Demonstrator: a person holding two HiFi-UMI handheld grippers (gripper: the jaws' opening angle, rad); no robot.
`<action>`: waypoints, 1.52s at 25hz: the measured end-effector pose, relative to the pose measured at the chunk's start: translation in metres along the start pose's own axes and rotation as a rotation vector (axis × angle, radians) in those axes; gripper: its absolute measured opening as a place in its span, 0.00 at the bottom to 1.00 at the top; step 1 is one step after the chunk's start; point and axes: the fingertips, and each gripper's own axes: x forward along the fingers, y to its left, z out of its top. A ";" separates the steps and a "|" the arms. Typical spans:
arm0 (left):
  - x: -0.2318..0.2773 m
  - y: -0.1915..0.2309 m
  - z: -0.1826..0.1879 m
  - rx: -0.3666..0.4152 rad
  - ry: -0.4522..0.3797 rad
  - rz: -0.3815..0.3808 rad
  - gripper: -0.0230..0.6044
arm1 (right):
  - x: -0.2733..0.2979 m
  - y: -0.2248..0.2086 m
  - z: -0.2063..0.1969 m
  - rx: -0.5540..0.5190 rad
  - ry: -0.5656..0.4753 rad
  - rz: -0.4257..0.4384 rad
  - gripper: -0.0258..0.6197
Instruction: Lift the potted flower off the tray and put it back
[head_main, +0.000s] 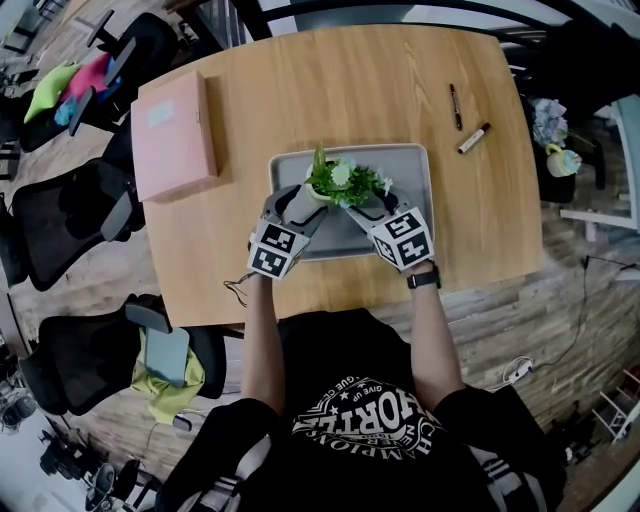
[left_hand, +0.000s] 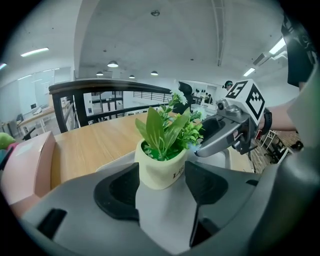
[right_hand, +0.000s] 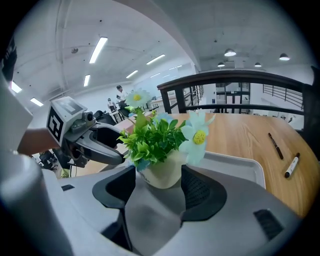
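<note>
Potted flower (head_main: 340, 181) sits between my two claws, over the grey tray (head_main: 410, 165), a cream pot with green leaves and pale blooms rising above the jaws. My left claw (head_main: 306, 198) comes at it from one side and my right claw (head_main: 362, 205) from the other, their tips meeting close around the pot, so each claw shows in the other's view just past the plant.

In the left gripper view the pot stands upright between the two dark pads, and both pads lie against its sides: the left claw is gripping the pot. The right gripper view shows the same, with the pot held between its pads and a light blue flower with a yellow centre hanging over the far jaw. I cannot tell whether the pot's base touches the tray or is clear of it.

Beyond the right claw, well apart from it on the wooden tabletop (head_main: 350, 90), lie a dark pen (head_main: 455, 106) and a white marker (head_main: 474, 138). Out past the left claw, off the tray's far side, a pink box (head_main: 172, 135) lies flat on the tabletop.
</note>
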 end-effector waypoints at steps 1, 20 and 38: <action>0.002 0.001 -0.001 0.003 0.004 -0.003 0.51 | 0.002 0.000 0.000 -0.001 0.001 0.003 0.48; 0.019 0.014 -0.005 0.002 -0.003 -0.020 0.49 | 0.030 0.000 0.003 -0.017 0.003 0.023 0.46; 0.018 0.011 -0.001 -0.020 -0.016 0.029 0.47 | 0.027 -0.001 0.002 0.017 -0.023 0.011 0.44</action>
